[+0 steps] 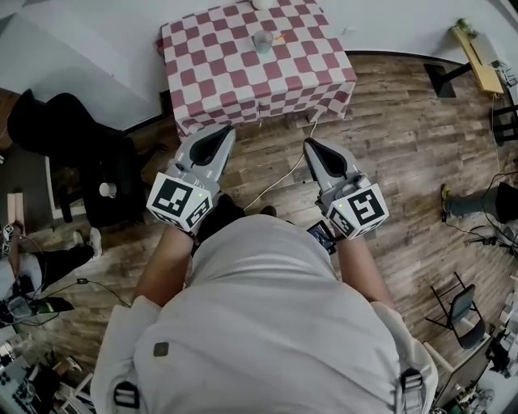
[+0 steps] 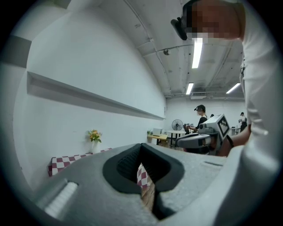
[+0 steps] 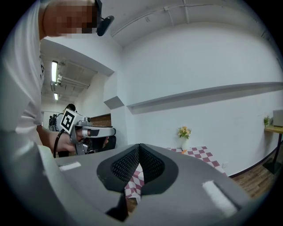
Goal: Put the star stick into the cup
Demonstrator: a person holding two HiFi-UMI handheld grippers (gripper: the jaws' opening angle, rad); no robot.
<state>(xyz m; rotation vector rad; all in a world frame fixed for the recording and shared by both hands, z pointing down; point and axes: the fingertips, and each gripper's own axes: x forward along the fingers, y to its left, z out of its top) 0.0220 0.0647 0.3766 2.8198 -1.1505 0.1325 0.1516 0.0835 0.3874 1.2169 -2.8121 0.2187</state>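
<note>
Ahead of me a table with a red-and-white checked cloth (image 1: 243,77) carries a pale cup (image 1: 262,40) near its far edge. A small orange stick (image 1: 278,37) lies just right of the cup. Both grippers are held over the wooden floor, short of the table's near edge. My left gripper (image 1: 220,134) and my right gripper (image 1: 314,149) point toward the table, side by side. Each one's jaws meet at the tips with nothing between them, as shown in the left gripper (image 2: 141,147) and right gripper (image 3: 140,147) views. Those views catch only the cloth (image 2: 66,161) (image 3: 196,152).
A white vase of flowers (image 3: 184,136) stands at the table's back edge (image 1: 261,4). A black chair with dark bags (image 1: 89,158) stands to the left. Cables (image 1: 279,182) run across the floor. At right are a wooden bench (image 1: 477,52) and a folding chair (image 1: 461,311).
</note>
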